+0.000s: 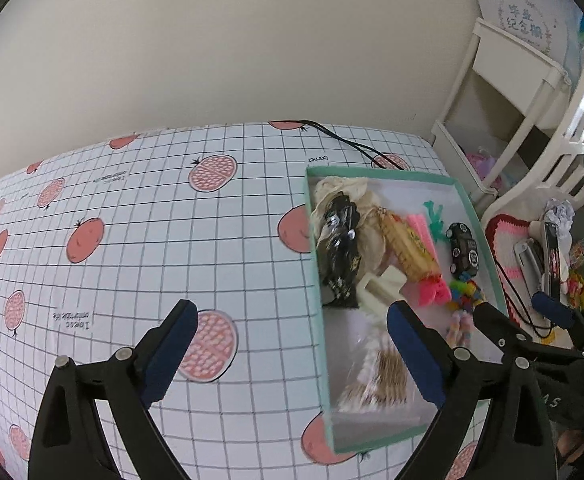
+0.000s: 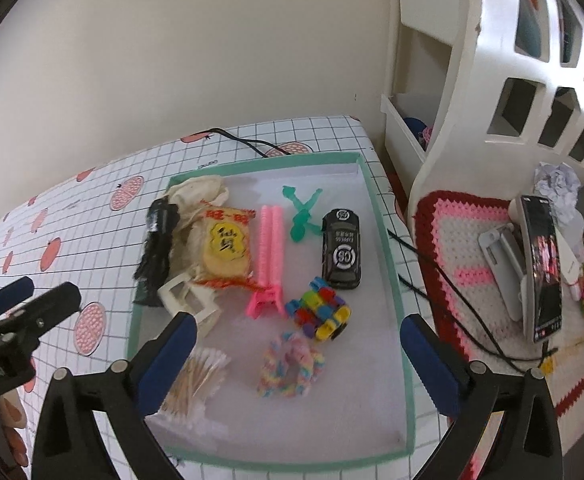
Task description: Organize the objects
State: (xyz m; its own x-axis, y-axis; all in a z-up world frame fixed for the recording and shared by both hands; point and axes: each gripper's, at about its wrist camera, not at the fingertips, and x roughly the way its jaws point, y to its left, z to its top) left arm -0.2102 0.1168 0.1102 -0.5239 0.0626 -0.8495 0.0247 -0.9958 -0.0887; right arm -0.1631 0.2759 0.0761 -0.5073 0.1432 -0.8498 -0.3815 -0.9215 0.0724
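Pastel rainbow scrunchie [image 2: 291, 365] lies in my shallow mint-rimmed tray [image 2: 407, 360], so I should lower my spread, empty right gripper [image 2: 298, 364] squarely over it, left gripper [image 1: 292, 354] equally wide.

The table [image 2: 92, 200] is covered with a white cloth that has a dark grid and pink pomegranate prints. On it, in front of the right gripper [image 2: 298, 342], lies a shallow box [image 2: 392, 280] with a mint-green rim; from the left gripper [image 1: 292, 336] this box [image 1: 317, 280] is ahead and to the right. A black cable [image 2: 252, 144] lies on the cloth behind the far edge of the box, and it goes toward the wall. To the right of the table, beside the right gripper, stands a lower surface with a crocheted mat [image 2: 452, 264] in red, pink and white directly on it.
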